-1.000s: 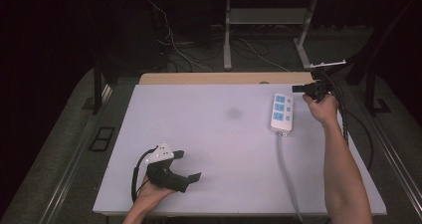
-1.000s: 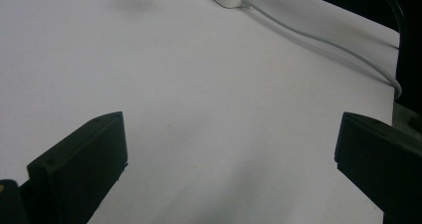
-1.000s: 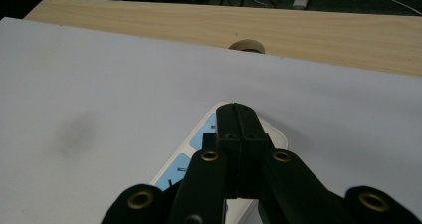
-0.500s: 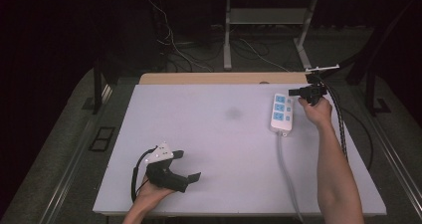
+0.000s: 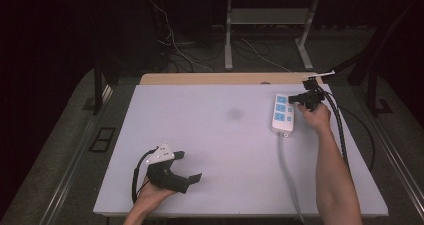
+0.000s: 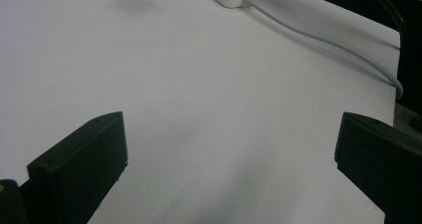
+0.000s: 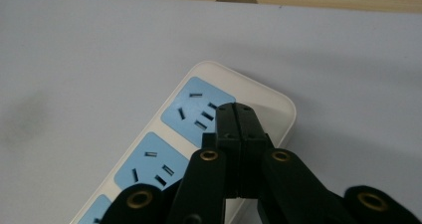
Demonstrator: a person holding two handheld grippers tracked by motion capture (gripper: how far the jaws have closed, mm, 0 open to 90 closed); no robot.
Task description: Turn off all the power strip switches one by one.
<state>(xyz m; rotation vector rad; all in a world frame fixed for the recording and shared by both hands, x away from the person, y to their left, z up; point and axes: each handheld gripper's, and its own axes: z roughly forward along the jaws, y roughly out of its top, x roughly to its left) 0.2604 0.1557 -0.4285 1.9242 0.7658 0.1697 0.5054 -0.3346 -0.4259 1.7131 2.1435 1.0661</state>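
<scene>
Half the power strip [image 7: 199,134] behind the right hand-held gripper [image 7: 235,109]

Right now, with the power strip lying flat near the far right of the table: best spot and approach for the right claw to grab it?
Probably across the narrow width of the power strip, at mid-body, coming straight down from above. It lies flat, long and slim, with low parallel side walls that suit two jaws. The right claw sits shut over its far socket, so it must open first. Avoid the cable end.
</scene>
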